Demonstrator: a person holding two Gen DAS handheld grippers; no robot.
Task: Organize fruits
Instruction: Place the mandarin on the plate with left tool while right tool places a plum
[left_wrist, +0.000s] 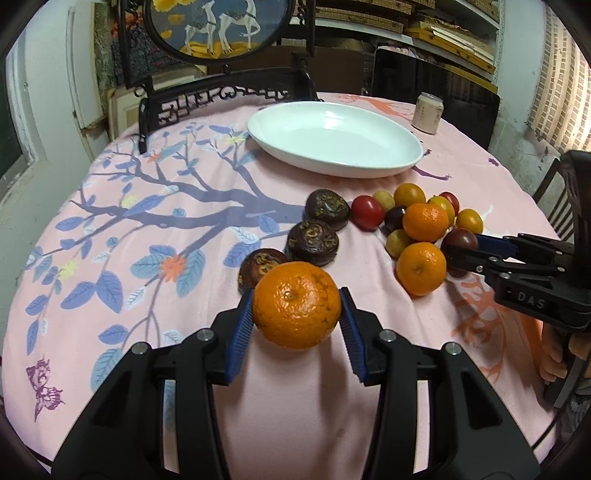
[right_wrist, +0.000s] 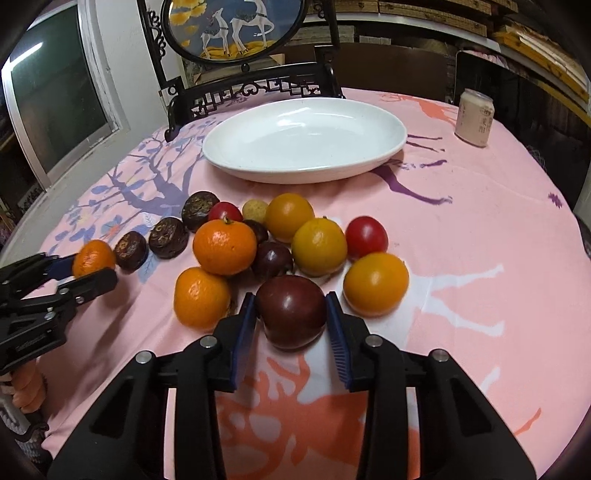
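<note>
My left gripper (left_wrist: 296, 308) is shut on a mandarin orange (left_wrist: 296, 304), held low over the pink tablecloth; it also shows in the right wrist view (right_wrist: 93, 258). My right gripper (right_wrist: 291, 314) is shut on a dark purple tomato (right_wrist: 291, 311), also seen in the left wrist view (left_wrist: 459, 243). A pile of fruit lies beside it: two mandarins (right_wrist: 224, 246) (right_wrist: 201, 297), yellow tomatoes (right_wrist: 376, 282), red tomatoes (right_wrist: 366, 236) and three dark brown round fruits (right_wrist: 168, 237). An empty white oval plate (right_wrist: 388, 147) stands behind the pile.
A pale drink can (right_wrist: 474, 117) stands at the back right of the round table. A carved black chair (right_wrist: 255, 86) and a framed deer picture (right_wrist: 236, 27) stand behind the plate. The table edge curves close on the left (right_wrist: 22, 236).
</note>
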